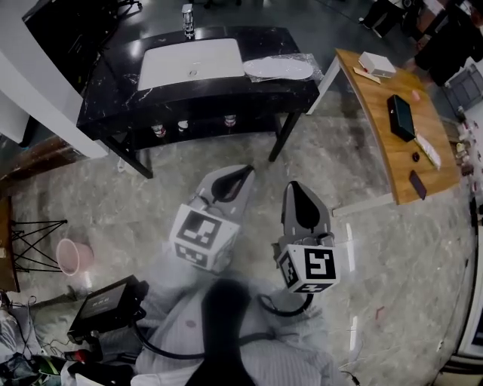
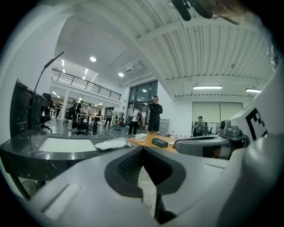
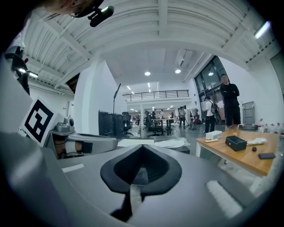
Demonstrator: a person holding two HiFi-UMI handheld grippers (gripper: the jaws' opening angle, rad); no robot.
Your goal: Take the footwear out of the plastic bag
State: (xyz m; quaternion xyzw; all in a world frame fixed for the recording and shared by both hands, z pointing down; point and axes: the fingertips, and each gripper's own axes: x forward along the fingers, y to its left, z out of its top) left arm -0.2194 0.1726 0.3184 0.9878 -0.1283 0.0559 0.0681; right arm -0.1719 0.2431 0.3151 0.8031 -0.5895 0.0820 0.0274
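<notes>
- We look steeply down at a stone-patterned floor, with a black counter [image 1: 113, 102] at the far side and a wooden table [image 1: 377, 128] at the right.
- A white sink [image 1: 190, 64] is set into the counter, with a tap [image 1: 188, 19] at its far edge.
- The plastic bag [image 1: 281, 68] lies flat on the counter just right of the sink, and pale footwear shows through it. Nothing is touching it.
- The left gripper [image 1: 243, 175] is held near the person, well short of the counter and pointing toward it. Its own view shows its jaws pressed together with nothing between them.
- The right gripper [image 1: 296, 188] is just beside it on the right, pointing the same way. Its jaws are also pressed together and empty.
- Both grippers are well apart from the bag.
- From the left gripper view, the bag [image 2: 111, 144] appears beyond the jaw tips, on the counter's right end.
- On the wooden table we see a white box [image 1: 376, 64] at the far end, a black box [image 1: 401, 117] in the middle, and a dark phone [image 1: 417, 184] at the near end.
- A pink bucket [image 1: 74, 256] stands on the floor at the left.
- In the right gripper view, a person in dark clothes [image 3: 230, 104] stands with arms crossed beyond the wooden table.
</notes>
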